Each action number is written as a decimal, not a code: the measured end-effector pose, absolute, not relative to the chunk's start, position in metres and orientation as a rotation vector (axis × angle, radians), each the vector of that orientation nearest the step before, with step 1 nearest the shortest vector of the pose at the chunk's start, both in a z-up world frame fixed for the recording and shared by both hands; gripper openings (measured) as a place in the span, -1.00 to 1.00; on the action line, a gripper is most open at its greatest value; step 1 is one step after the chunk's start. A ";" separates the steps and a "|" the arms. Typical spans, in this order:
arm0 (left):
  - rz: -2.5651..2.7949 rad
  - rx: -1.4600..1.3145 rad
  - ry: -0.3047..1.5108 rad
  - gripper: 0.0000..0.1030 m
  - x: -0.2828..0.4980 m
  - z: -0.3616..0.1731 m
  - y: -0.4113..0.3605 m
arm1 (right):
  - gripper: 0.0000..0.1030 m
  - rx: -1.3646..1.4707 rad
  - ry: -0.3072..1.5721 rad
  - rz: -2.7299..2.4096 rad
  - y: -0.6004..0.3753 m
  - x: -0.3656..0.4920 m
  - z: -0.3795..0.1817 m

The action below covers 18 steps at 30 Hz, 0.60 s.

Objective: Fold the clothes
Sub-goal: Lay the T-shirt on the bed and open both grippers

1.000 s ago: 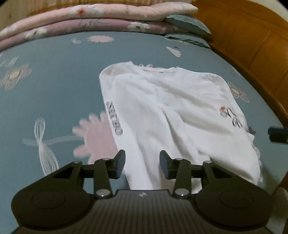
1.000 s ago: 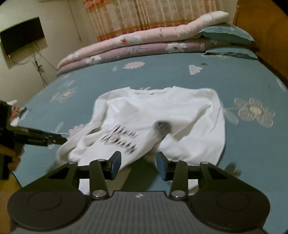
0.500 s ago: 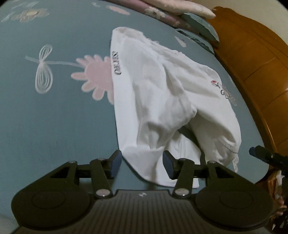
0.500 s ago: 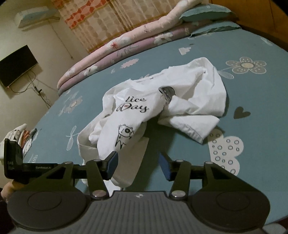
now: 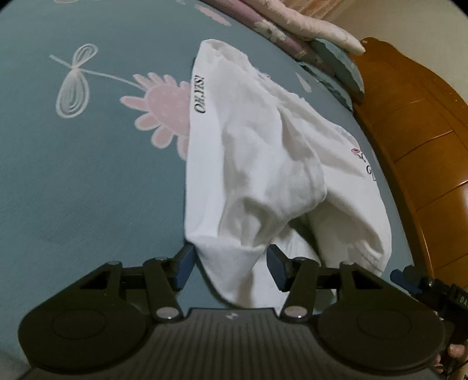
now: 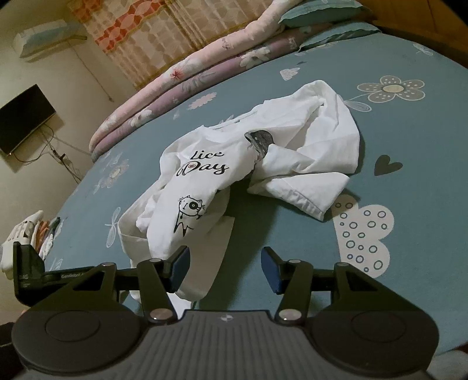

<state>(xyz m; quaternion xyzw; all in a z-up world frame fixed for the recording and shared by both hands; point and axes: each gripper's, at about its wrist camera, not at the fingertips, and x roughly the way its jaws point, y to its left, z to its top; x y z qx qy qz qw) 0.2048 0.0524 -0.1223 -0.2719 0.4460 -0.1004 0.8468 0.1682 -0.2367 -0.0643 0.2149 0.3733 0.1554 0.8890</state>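
Observation:
A white long-sleeve shirt (image 5: 263,163) with black lettering lies crumpled on the blue flowered bedsheet (image 5: 87,181). In the right wrist view the shirt (image 6: 234,163) shows "Day" lettering and a cat print, bunched with a sleeve (image 6: 301,190) folded out to the right. My left gripper (image 5: 229,261) is open, its jaws either side of a lower fold of the shirt without pinching it. My right gripper (image 6: 223,267) is open at the shirt's near edge, over the sheet. The left gripper also shows at the left edge of the right wrist view (image 6: 29,269).
Folded pink and purple quilts (image 6: 190,76) and teal pillows (image 6: 321,11) lie at the far side of the bed. A wooden headboard (image 5: 415,122) runs along the right in the left wrist view. A pile of clothes (image 6: 29,233) sits at the bed's left edge. A wall TV (image 6: 23,117) hangs left.
The shirt went from lying spread flat to bunched up. Both grippers have moved nearer to its near edge; the left gripper's jaws now flank a fold. Both stay open.

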 end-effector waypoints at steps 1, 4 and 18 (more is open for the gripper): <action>-0.215 -0.571 0.931 0.04 0.207 -0.122 0.051 | 0.14 0.445 0.777 0.324 -0.237 0.169 -0.064; -0.223 -0.589 0.905 0.04 0.218 -0.125 0.051 | 0.14 0.445 0.778 0.321 -0.236 0.170 -0.065; -0.227 -0.487 0.821 -0.14 0.204 -0.126 0.038 | 0.15 0.439 0.798 0.332 -0.229 0.176 -0.072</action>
